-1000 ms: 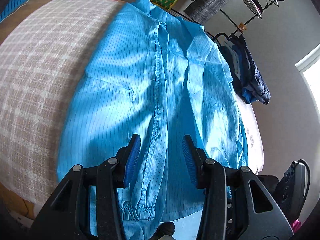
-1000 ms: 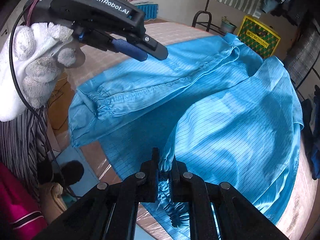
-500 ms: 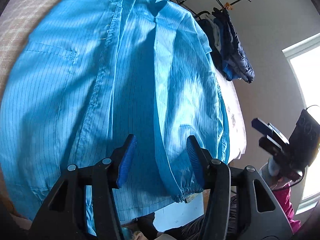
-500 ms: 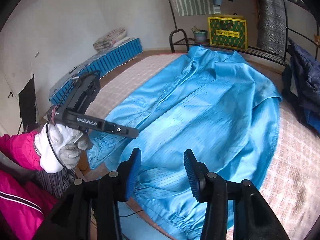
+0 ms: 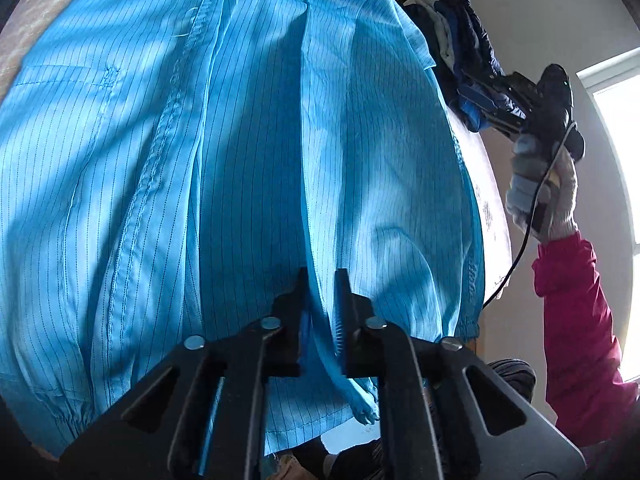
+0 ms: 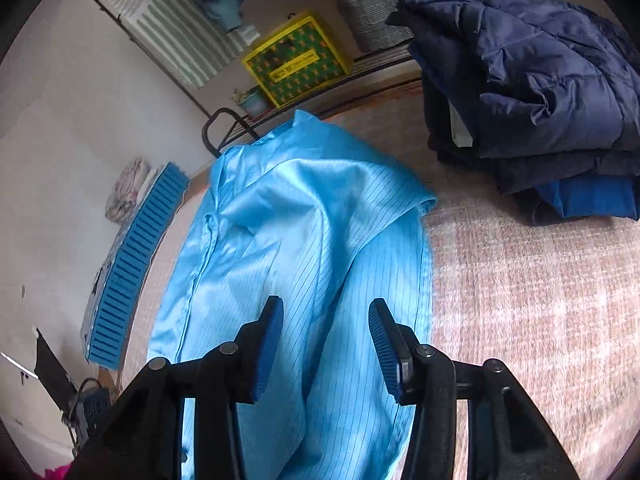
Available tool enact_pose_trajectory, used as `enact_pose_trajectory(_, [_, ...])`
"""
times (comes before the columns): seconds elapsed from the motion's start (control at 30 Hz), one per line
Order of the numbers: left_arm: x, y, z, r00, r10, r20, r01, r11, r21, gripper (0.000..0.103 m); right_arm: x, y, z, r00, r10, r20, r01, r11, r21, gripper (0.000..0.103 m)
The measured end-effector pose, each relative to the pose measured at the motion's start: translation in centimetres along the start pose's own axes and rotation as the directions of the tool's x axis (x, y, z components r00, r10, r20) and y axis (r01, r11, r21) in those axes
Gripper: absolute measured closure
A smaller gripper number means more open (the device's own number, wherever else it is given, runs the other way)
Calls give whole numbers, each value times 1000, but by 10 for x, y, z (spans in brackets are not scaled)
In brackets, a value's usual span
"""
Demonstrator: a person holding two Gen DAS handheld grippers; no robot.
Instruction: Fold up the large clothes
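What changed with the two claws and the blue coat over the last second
The left claw has just been closing and now pinches a fold of the blue coat near its hem. The right claw, shut on a cuff a second ago, let it go; its jaws now stand open above the coat, and it swung over to the side by the pile of dark jackets. The coat still lies spread on the bed.

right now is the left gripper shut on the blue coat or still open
Shut on it. The left gripper has just closed, its pads pinching a fold of the blue coat.
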State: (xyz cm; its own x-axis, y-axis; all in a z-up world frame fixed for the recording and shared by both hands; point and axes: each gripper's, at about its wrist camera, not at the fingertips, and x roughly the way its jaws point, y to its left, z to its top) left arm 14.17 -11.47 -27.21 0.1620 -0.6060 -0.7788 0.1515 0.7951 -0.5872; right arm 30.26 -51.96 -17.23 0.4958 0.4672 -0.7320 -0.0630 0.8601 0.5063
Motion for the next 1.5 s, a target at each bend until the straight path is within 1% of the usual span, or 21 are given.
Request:
enact_pose_trajectory(0.07, [-1, -3, -1, 1000, 9, 7, -9, 1000, 17, 102, 16, -3, 14, 1000, -23, -6, 23, 1000, -4, 56])
enact_pose_trajectory(0.2, [-5, -11, -2, 1000, 2, 7, -3, 999, 41, 103, 43, -15, 34, 997, -69, -18, 70, 997, 29, 58])
enact_pose_trajectory(0.3, [-10, -16, -4, 1000, -18, 1, 18, 999, 39, 103, 58, -29, 46, 996, -84, -23, 85, 993, 80, 77])
enact_pose_trajectory(0.37, [-15, -16, -4, 999, -36, -2, 36, 999, 27, 103, 60, -33, 52, 997, -83, -8, 83, 992, 91, 102])
enact_pose_trajectory(0.43, [-23, -11, -10, 998, -61, -7, 61, 998, 7, 103, 55, -33, 59, 995, -102, 18, 100, 992, 74, 103])
enact_pose_trajectory(0.5, [-27, -5, -14, 996, -83, -17, 82, 996, -23, 103, 48, -30, 70, 986, -159, 45, 157, 987, 38, 103])
enact_pose_trajectory(0.57, [-24, -3, -18, 995, -91, -35, 89, 995, -37, 103, 41, -31, 80, 977, -200, 73, 198, 980, 35, 103])
enact_pose_trajectory(0.7, [-5, -5, -29, 991, -91, -95, 87, 995, -41, 103, 51, -35, 85, 973, -228, 23, 227, 973, 40, 102])
enact_pose_trajectory(0.77, [-3, -6, -32, 990, -91, -106, 88, 996, -31, 103, 50, -33, 79, 971, -239, 11, 238, 971, 30, 95])
enact_pose_trajectory(0.8, [-3, -8, -32, 989, -96, -111, 94, 995, -25, 103, 47, -33, 76, 974, -226, 2, 226, 973, 34, 88])
enact_pose_trajectory(0.83, [-3, -10, -31, 988, -104, -116, 103, 995, -16, 103, 42, -34, 72, 977, -211, 0, 211, 977, 40, 74])
enact_pose_trajectory(0.87, [-4, -12, -30, 988, -101, -117, 102, 995, 4, 103, 35, -33, 67, 979, -202, 3, 202, 979, 39, 74])
enact_pose_trajectory(0.93, [-5, -20, -27, 992, -64, -105, 70, 997, 46, 103, 16, -29, 53, 985, -171, 7, 170, 985, 22, 73])
enact_pose_trajectory(1.0, [-7, -22, -24, 993, -51, -107, 58, 996, 65, 103, -5, -22, 32, 992, -129, -10, 130, 991, 14, 72])
enact_pose_trajectory(1.03, [-9, -21, -23, 993, -50, -106, 58, 996, 67, 94, -16, -18, 21, 995, -100, -19, 100, 995, 8, 72])
enact_pose_trajectory(1.07, [-14, -17, -23, 994, -48, -100, 55, 996, 66, 74, -27, -12, 6, 997, -78, -29, 78, 997, -1, 71])
enact_pose_trajectory(1.13, [-17, -14, -22, 997, -41, -73, 46, 997, 67, 58, -45, 1, -27, 998, -45, -51, 44, 999, -24, 70])
enact_pose_trajectory(1.2, [-17, -12, -18, 998, -27, -63, 32, 997, 76, 58, -56, 13, -62, 996, -4, -87, 1, 1000, -28, 67])
enact_pose_trajectory(1.3, [-19, -3, -13, 997, -56, -47, 58, 998, 36, 58, -59, 26, -115, 990, 44, -134, -45, 999, -1, 67])
enact_pose_trajectory(1.4, [-14, 9, -10, 996, -73, -49, 74, 997, 20, 58, -49, 38, -149, 981, 107, -164, -102, 994, 39, 68])
enact_pose_trajectory(1.5, [-12, 17, -12, 996, -82, -40, 81, 997, -9, 71, -33, 47, -173, 970, 121, -212, -113, 992, 53, 69])
